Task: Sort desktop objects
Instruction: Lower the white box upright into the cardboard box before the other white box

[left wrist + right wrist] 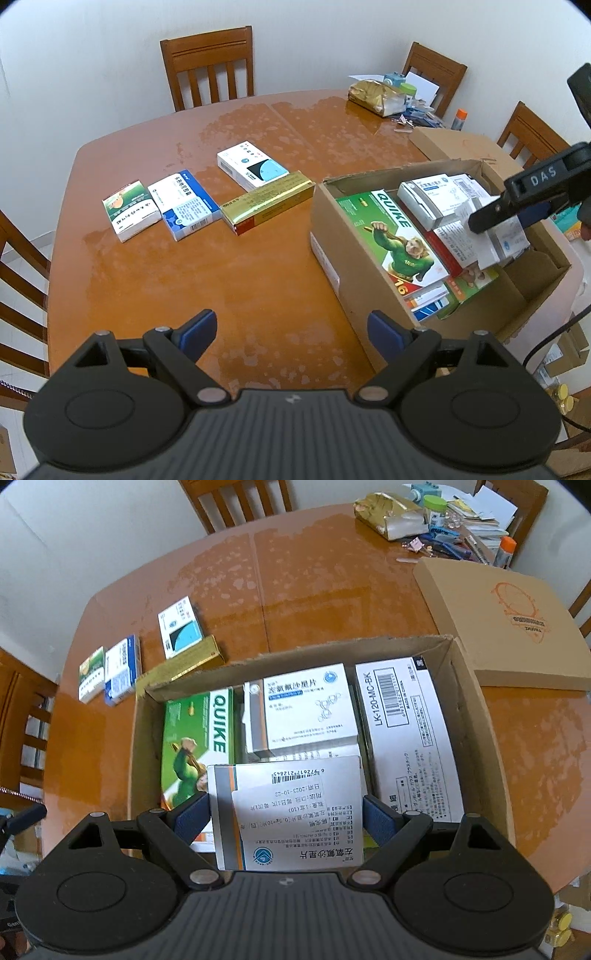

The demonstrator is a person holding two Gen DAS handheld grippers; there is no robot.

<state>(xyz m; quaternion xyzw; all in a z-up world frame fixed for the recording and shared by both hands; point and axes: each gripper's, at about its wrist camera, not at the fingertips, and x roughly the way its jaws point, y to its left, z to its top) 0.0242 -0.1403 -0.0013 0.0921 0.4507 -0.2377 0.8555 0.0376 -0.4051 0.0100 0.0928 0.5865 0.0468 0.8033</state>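
Gripping, right hand-held gripper [286, 812]: clamped on a white medicine box [291, 834] with a grey and orange side stripe and a pasted paper label. The blue pads press on its two long edges.
Held box, place: lifted over the near part of the open cardboard carton [147, 738], above the other packs and slightly tilted in the left wrist view.
Left hand-held gripper [291, 328]: released, jaws wide, nothing between the pads. It hangs over bare worktop [221, 288] near the front edge, just left of the carton.
Carton, place: on the right half of the worktop, reaching towards its front right corner, top open and torn along the rim.
Carton, contents: a green QUIKE box [391, 236] along the left wall, a white tablet box [306, 705] in the middle on other packs, and a long white LK-120 box [410, 738] along the right wall.
Sorted row, left side of the worktop: a green and white box [131, 210], a blue and white box [183, 206] just beside it, then a gold box [266, 201], with a white and teal box [251, 168] behind the gold one.
Flat cardboard box [509, 620]: beyond the carton, at the right edge.
Far right corner: a gold foil bag [375, 98] among papers, pens and small jars.
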